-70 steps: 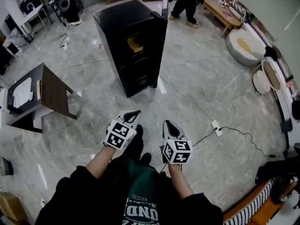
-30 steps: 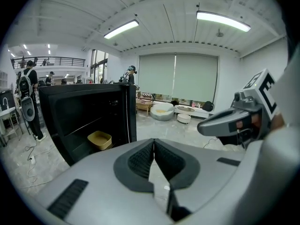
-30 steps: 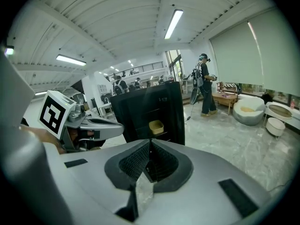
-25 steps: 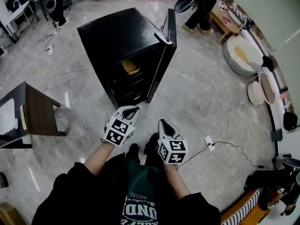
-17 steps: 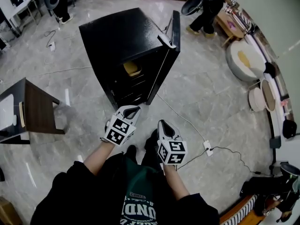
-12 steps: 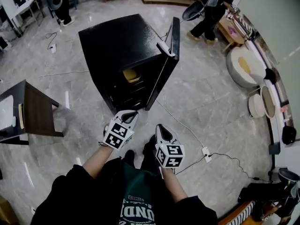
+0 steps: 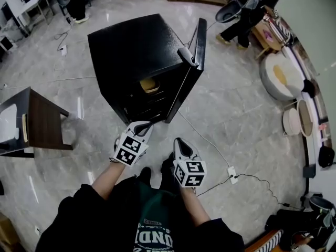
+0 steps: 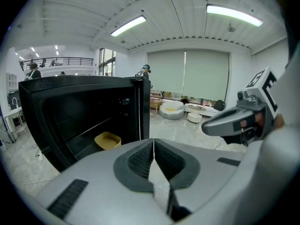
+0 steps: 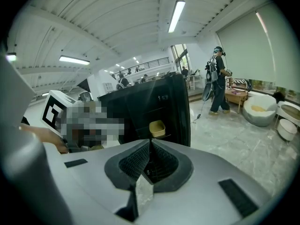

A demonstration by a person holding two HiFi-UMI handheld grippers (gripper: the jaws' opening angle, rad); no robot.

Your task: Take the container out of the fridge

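A small black fridge [image 7: 139,51] stands on the floor ahead with its door [image 7: 197,51] swung open to the right. On a shelf inside sits a yellow container [image 7: 150,85], which shows too in the left gripper view [image 8: 107,140] and the right gripper view [image 9: 157,128]. My left gripper [image 7: 148,125] is shut and empty, just short of the fridge's open front. My right gripper [image 7: 179,142] is shut and empty too, a little lower and to the right. Both point toward the fridge.
A dark wooden side table [image 7: 39,122] stands at the left. A white cable with a power strip [image 7: 231,172] runs across the marble floor at the right. A person [image 7: 251,7] stands at the far right, near round cushions [image 7: 281,75].
The fridge has come closer in the head view and both grippers now sit nearer its open front. The person at the back has shifted right.
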